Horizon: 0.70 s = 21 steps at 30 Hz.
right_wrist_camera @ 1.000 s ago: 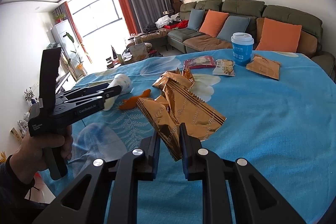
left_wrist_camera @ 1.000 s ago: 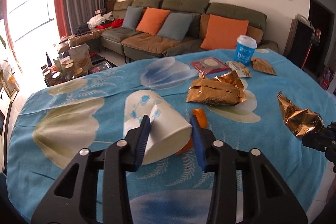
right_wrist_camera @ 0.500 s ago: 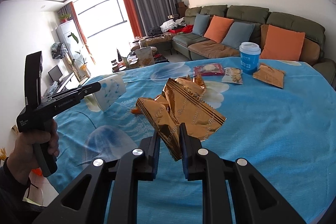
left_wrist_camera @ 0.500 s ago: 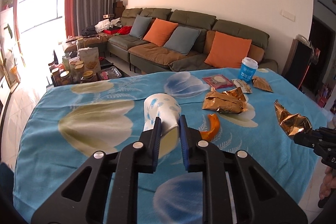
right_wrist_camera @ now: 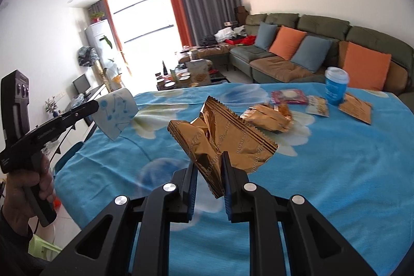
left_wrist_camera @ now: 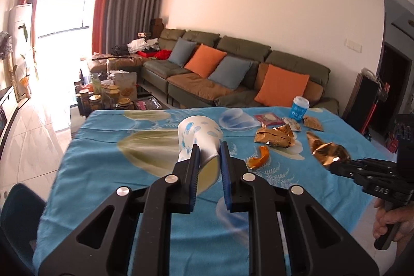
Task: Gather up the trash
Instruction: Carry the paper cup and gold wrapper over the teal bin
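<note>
My left gripper (left_wrist_camera: 209, 154) is shut on a white paper cup with blue marks (left_wrist_camera: 198, 139), squeezed flat and held above the table; the cup also shows in the right wrist view (right_wrist_camera: 116, 111). My right gripper (right_wrist_camera: 209, 167) is shut on a crumpled gold foil wrapper (right_wrist_camera: 220, 136), held above the blue cloth; the wrapper also shows in the left wrist view (left_wrist_camera: 328, 151). On the table lie an orange peel (left_wrist_camera: 260, 158), another gold wrapper (left_wrist_camera: 274, 137) and a gold packet (right_wrist_camera: 358, 107).
A blue lidded cup (right_wrist_camera: 335, 84) stands at the table's far side beside a pink packet (right_wrist_camera: 289, 96) and a small snack packet (right_wrist_camera: 318, 106). The blue flowered cloth (right_wrist_camera: 336, 172) covers the table. A sofa (left_wrist_camera: 233, 74) stands behind. A low table with jars (left_wrist_camera: 103, 97) is far left.
My left gripper closed on the paper cup and lifted it off the table. Both grippers rose and pulled back toward the near edge. The right gripper kept hold of the gold wrapper.
</note>
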### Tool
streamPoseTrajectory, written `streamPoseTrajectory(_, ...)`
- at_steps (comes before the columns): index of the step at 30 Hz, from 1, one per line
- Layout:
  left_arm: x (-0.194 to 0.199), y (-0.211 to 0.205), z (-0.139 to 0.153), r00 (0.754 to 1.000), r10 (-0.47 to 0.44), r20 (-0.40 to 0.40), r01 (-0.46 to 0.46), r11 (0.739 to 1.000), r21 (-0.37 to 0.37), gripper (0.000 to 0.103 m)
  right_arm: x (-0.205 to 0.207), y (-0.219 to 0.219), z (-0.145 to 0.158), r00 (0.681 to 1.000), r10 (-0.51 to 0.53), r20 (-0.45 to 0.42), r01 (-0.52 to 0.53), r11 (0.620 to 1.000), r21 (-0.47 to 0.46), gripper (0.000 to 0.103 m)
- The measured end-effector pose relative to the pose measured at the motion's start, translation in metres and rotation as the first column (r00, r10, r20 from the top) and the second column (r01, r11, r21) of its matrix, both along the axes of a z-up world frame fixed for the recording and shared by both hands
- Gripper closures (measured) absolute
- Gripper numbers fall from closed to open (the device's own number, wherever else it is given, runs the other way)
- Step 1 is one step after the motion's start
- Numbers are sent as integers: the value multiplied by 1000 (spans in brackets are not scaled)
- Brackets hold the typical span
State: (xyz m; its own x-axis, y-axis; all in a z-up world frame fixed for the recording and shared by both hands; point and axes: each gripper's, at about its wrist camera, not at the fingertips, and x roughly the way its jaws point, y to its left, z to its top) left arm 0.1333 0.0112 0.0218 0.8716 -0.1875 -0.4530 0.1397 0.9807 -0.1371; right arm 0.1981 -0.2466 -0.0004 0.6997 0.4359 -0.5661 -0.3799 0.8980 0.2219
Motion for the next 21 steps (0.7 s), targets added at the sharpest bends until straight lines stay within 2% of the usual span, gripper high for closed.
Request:
streamPoseTrajectory(7, -51, 44, 15, 996, 84, 38, -84, 996, -15, 87, -12, 48, 16, 995, 97, 35, -97, 995, -4, 87)
streamPoseTrajectory(13, -91, 85, 20, 983, 173, 59, -171, 985, -30, 87, -20, 100, 29, 978, 201, 56, -201, 980, -12, 87)
streamPoseTrajectory(21, -151, 152, 30, 942, 322, 91, -319, 947, -43, 87, -32, 178, 45, 932, 352, 87, -351, 936, -30, 87)
